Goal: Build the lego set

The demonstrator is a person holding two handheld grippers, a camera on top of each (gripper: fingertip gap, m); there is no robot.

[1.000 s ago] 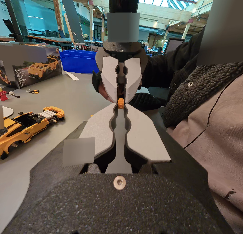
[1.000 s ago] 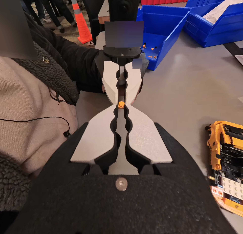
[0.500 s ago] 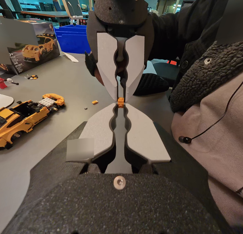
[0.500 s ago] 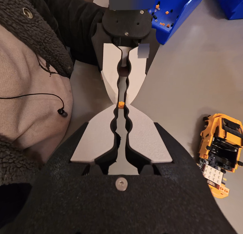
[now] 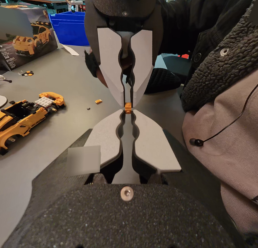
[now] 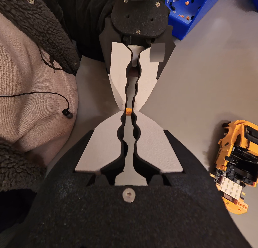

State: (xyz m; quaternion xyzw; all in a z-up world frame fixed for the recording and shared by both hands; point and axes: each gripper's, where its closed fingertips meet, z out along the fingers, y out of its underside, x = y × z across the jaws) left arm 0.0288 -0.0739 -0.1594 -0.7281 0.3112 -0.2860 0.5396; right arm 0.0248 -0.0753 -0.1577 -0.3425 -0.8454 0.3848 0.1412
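Orange brick pinched tip to tip

Left wrist view: left gripper [image 5: 127, 111] and right gripper [image 5: 127, 104] both clamp brick [image 5: 128, 108]; table now fills background. Right wrist view: grippers lower, car [image 6: 237, 163] nearer; handover or joining pending.

A tiny orange brick [image 5: 128, 108], stud showing, sits pinched between the meeting tips of both grippers, above the bench [image 5: 72, 79]. The half-built yellow-orange car [image 5: 25, 115] lies on the bench, its black interior open, a white studded plate at its rear
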